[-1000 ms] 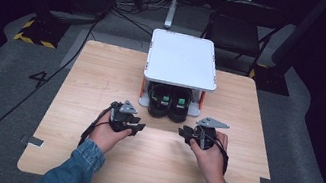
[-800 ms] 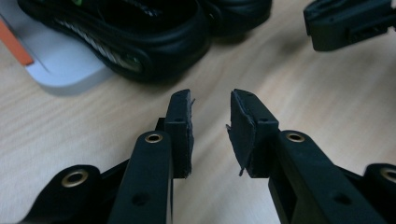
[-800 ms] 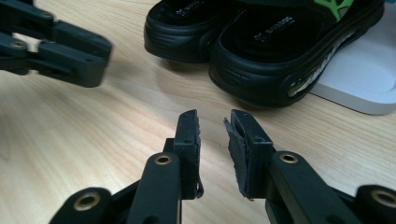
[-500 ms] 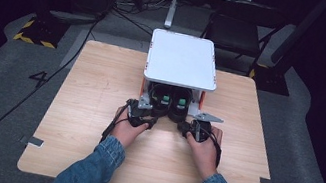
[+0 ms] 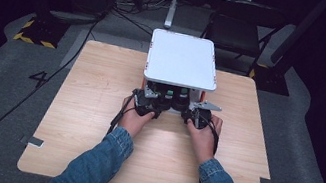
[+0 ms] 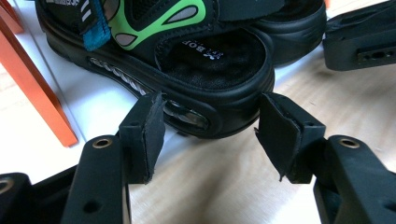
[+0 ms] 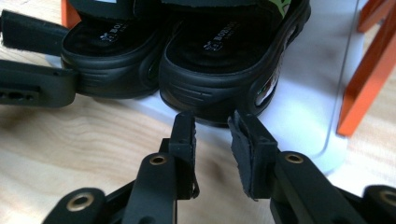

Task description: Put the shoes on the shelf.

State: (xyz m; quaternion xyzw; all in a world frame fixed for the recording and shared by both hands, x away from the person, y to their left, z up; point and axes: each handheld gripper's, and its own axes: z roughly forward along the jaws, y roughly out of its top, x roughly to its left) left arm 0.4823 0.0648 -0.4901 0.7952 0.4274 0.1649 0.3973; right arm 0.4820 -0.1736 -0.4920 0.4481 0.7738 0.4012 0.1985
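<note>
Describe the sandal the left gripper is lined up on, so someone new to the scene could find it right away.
Start at the white two-level rack at the table's far middle. On its lower shelf two black sandals sit side by side, heels toward the person. The one you want, the left sandal, lies nearer the rack's orange leg in the left gripper view, with a bright green strap panel and a blue tab.

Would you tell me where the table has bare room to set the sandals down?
Bare wood lies left and right of the white rack, out to the table edges, and along the near edge around the sleeves. It is crowded under the rack, where both sandals and both grippers meet.
</note>
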